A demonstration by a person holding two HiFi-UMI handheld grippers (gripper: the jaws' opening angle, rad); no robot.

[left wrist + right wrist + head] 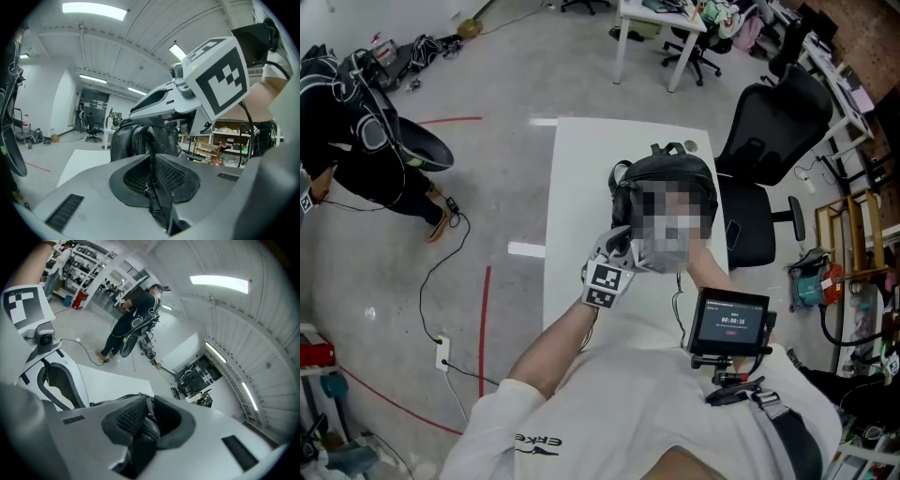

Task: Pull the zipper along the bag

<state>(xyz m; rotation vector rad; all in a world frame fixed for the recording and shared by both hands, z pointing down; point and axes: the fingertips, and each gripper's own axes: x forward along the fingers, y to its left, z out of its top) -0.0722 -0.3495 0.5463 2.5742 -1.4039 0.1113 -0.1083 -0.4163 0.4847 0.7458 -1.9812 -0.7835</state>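
My left hand-held gripper [152, 183] is clamped on a black strip of the bag [133, 140]. The bag stands just ahead of its jaws on the white worktop [572, 187]. Just to its right, my right hand-held gripper [147, 420] is closed on a fold of the same bag, with dark material bunched between its pads [127, 417].

The bag [673, 174] is black, the table [579, 202] white, the marker cube [607, 284] black-and-white patterned.
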